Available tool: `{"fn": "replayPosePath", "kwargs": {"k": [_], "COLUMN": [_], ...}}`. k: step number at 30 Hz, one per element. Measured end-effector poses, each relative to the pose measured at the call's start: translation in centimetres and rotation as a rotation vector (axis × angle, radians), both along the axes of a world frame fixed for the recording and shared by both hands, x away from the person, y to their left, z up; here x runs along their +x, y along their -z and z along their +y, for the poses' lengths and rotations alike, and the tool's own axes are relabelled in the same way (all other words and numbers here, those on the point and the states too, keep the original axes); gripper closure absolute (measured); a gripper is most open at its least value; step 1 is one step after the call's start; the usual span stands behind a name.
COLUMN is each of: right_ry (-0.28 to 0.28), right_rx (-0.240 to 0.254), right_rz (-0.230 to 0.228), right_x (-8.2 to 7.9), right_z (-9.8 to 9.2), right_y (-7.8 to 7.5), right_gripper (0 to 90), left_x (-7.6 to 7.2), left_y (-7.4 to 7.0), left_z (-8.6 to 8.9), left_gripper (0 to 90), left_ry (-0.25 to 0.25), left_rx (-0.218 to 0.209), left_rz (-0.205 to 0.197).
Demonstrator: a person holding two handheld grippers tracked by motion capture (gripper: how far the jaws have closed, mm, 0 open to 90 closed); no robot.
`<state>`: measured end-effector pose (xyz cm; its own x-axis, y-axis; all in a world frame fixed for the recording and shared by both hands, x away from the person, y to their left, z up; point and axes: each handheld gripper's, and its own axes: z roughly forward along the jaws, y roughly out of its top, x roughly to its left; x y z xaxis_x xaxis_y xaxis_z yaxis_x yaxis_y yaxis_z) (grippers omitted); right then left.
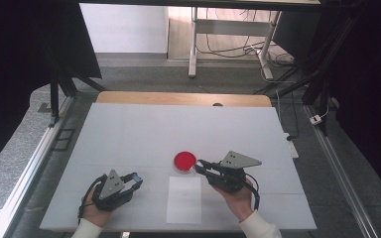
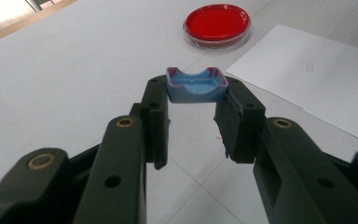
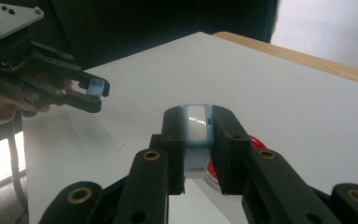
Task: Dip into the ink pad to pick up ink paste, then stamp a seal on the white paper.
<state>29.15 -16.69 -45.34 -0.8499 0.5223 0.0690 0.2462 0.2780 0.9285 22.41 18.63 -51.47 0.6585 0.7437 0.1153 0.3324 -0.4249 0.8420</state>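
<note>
Left hand [image 1: 95, 210] rests low at the near left of the table [image 1: 129, 134], wrist straight. The left gripper [image 1: 135, 179] lies nearly level and points right, toward the dish. Its jaws are closed on a small blue cap [image 2: 196, 85], pinched at the very tips, open side up.

Right hand [image 1: 239, 198] sits at the near right, palm under the tool. The right gripper [image 1: 198, 166] is angled left and away, its tips just beside the dish [image 1: 184, 161]. Its jaws are clamped on a blue-and-white piece [image 3: 197, 125], held upright between the pads.

Count: two grippers, each loaded with one blue item; one red dish, standing on the table between the grippers; one paper sheet [image 1: 184, 199], lying flat near the dish on the person's side.
</note>
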Motion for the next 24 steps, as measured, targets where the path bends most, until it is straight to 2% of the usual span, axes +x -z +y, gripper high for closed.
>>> {"fn": "replayPosePath", "kwargs": {"k": [13,24], "right_ry": [0.01,0.014], "right_rx": [0.007,0.015], "right_rz": [-0.003,-0.013], "right_x": [0.1,0.2], "right_z": [-0.3,-0.5], "right_y": [-0.2,-0.5], "right_gripper": [75.0,75.0], "left_x": [0.0,0.2], "left_y": [0.0,-0.1], "left_z": [-0.6,-1.9], "left_gripper": [64.5,64.4], "left_ry": [0.005,0.038], "left_rx": [0.003,0.012], "left_rz": [0.0,-0.002]}}
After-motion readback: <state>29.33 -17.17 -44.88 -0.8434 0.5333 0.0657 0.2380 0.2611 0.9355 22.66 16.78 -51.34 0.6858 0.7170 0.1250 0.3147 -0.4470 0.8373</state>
